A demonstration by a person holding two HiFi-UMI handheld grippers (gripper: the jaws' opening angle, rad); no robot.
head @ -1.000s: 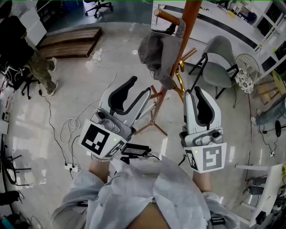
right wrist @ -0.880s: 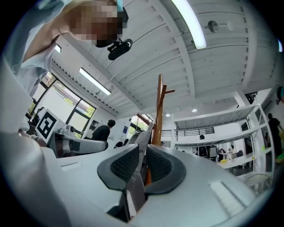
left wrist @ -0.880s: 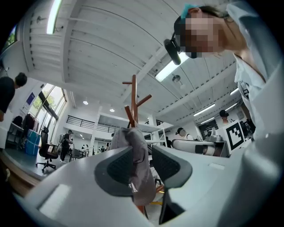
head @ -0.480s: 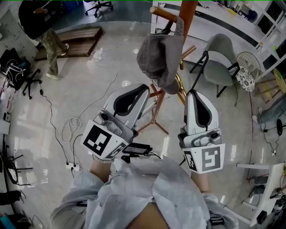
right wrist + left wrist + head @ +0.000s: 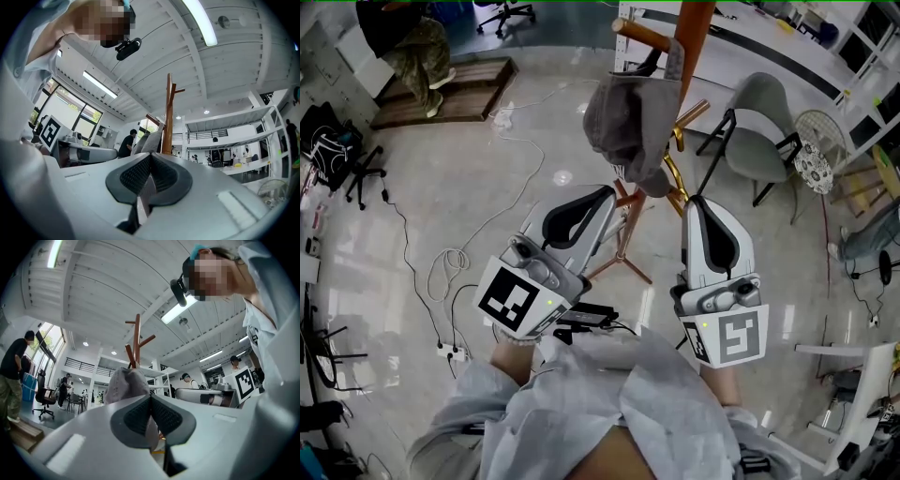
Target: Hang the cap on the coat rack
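Note:
A grey cap (image 5: 630, 127) hangs on a peg of the brown wooden coat rack (image 5: 694, 42), free of both grippers. My left gripper (image 5: 607, 195) sits just below and left of it, my right gripper (image 5: 698, 201) below and right of it, by the pole. Both have just been closing and now stand shut with nothing between the jaws. In the left gripper view the shut tips (image 5: 150, 397) point at the cap (image 5: 123, 385), with the rack (image 5: 137, 341) rising behind it. In the right gripper view the shut tips (image 5: 151, 157) face the pole (image 5: 168, 117) and the cap's edge (image 5: 149, 139).
The rack's splayed legs (image 5: 623, 253) stand on a glossy floor. A grey chair (image 5: 759, 122) is at the right, a wooden pallet (image 5: 441, 94) at the back left with a person (image 5: 417, 42) by it. Cables (image 5: 450, 267) and a power strip (image 5: 450, 352) lie at the left.
Both grippers' jaws went from wide open to shut, with nothing caught. The cap stays on its peg. The person in the background walked towards the pallet.

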